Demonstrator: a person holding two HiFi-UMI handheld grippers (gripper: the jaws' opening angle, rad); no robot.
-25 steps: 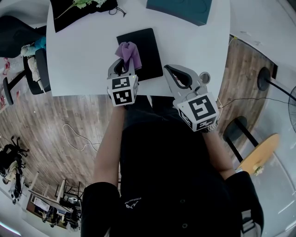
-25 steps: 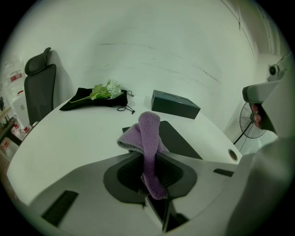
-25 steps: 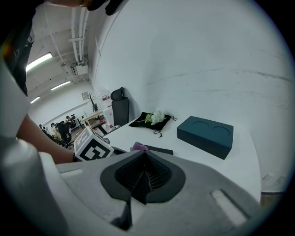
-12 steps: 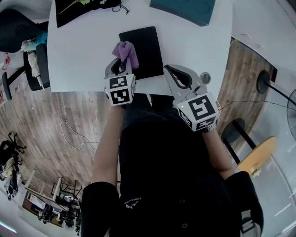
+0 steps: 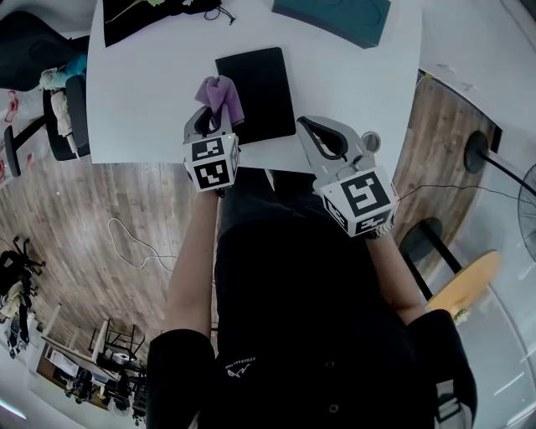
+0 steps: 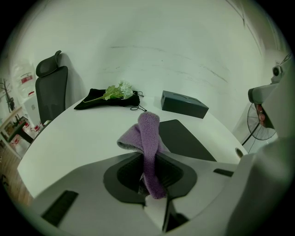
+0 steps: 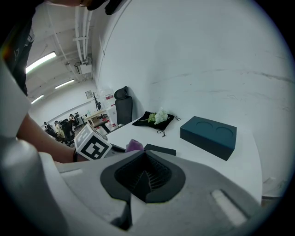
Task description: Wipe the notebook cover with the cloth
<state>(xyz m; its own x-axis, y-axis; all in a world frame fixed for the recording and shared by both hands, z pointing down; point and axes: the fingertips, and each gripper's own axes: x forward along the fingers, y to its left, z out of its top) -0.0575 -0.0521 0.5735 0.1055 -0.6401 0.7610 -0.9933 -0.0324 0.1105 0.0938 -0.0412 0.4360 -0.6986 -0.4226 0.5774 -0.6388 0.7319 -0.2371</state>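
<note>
A black notebook lies flat on the white table. My left gripper is shut on a purple cloth, which stands up from the jaws over the notebook's near left edge. In the left gripper view the cloth rises between the jaws of the left gripper, with the notebook just behind it to the right. My right gripper hangs at the table's front edge, right of the notebook, shut and empty. From the right gripper I see the notebook and the cloth.
A dark teal box sits at the table's far side. A black pouch with white flowers lies at the far left. An office chair stands left of the table. A floor fan is off to the right.
My left gripper has slid a little to the left with the cloth, from over the notebook's left part to its left edge. The right gripper has stayed put.
</note>
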